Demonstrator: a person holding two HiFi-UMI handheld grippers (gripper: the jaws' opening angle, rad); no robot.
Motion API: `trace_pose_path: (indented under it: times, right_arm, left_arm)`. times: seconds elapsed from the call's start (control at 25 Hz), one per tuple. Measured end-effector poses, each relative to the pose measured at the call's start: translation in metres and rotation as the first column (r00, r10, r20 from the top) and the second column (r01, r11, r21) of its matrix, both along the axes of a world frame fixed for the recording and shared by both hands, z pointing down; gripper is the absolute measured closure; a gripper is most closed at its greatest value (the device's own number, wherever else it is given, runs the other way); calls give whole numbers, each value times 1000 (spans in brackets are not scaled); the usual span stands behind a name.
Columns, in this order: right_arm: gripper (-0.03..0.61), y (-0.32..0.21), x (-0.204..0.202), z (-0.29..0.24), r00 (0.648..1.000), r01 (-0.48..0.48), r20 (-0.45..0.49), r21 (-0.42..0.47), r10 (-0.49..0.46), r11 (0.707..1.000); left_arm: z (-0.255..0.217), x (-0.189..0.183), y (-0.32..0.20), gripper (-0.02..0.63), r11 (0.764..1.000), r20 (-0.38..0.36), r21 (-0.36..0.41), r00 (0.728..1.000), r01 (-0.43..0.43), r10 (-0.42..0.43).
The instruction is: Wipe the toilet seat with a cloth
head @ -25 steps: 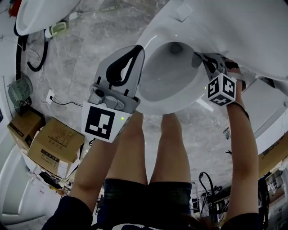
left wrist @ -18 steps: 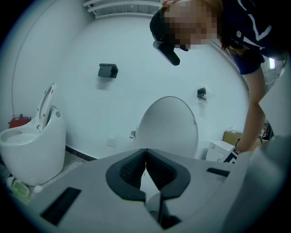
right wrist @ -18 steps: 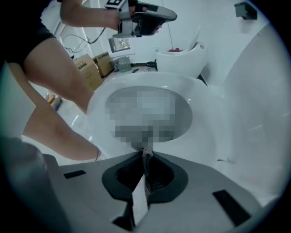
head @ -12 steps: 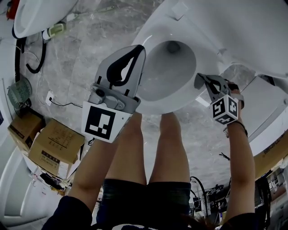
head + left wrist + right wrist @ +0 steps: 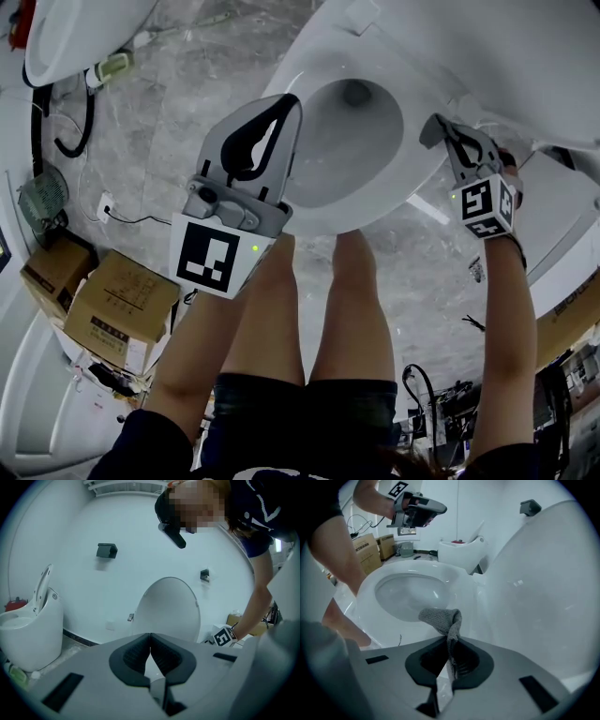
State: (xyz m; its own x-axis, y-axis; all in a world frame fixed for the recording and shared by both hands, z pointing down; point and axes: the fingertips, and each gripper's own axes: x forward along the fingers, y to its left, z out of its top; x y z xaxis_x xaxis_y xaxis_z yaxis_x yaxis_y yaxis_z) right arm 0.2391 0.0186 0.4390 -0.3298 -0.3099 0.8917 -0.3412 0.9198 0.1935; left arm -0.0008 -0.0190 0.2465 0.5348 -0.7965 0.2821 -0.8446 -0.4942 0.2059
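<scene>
Marbled floor (image 5: 178, 84), white walls. The right gripper (image 5: 449, 644) is clenched on a grey cloth (image 5: 442, 617), whose folded end pokes out over the seat (image 5: 459, 584) at its right rim. The left gripper (image 5: 150, 639), jaws together on nothing, hovers at the seat's front, facing the raised lid (image 5: 166, 609).

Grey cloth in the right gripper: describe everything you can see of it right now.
The small grey woven cloth looks like coarse, textured fabric. It is bunched and twisted into a narrow neck where the right gripper has its jaws shut on it. Above the jaws, its free end flops forward and to the left as a folded lump, over the near side of the white toilet rim. Whether it touches the rim cannot be told.
</scene>
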Motion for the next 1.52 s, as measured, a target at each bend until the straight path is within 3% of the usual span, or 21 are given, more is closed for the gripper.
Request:
trace_pose_path:
  times: [0.12, 0.28, 0.36, 0.52, 0.76, 0.88, 1.2, 1.4, 1.52]
  right_arm:
    - [543, 16, 8, -1, 995, -100, 27, -5, 100, 995]
    - [543, 51, -2, 4, 989, -135, 62, -54, 138, 989]
    - [543, 78, -18, 9, 989, -109, 86, -114, 119, 987]
    - [543, 118, -48, 16, 994, 30, 112, -185, -9, 982]
    - [543, 43, -16, 7, 990, -100, 97, -27, 102, 995]
    - [543, 47, -15, 6, 980, -160, 114, -19, 161, 987]
    - [543, 135, -62, 14, 927, -277, 215, -161, 307, 947]
    - [543, 197, -122, 16, 922, -145, 293, -348, 255, 926]
    - [543, 182, -108, 17, 925, -160, 281, -321, 256, 933]
  left_arm:
    - [2, 3, -1, 594, 1000, -1, -6, 1000, -10, 10]
    - [4, 7, -4, 594, 1000, -2, -6, 1000, -21, 21]
    - [4, 11, -6, 594, 1000, -3, -2, 1000, -26, 26]
    - [2, 14, -9, 594, 999, -1, 3, 999, -39, 39]
    - [1, 11, -6, 594, 999, 6, 4, 999, -42, 42]
    - [2, 11, -3, 594, 999, 3, 5, 999, -40, 40]
    - [2, 12, 1, 594, 999, 5, 1, 999, -52, 52]
    - [0, 13, 2, 594, 998, 6, 10, 998, -55, 55]
    - [-1, 14, 6, 594, 998, 6, 10, 998, -62, 62]
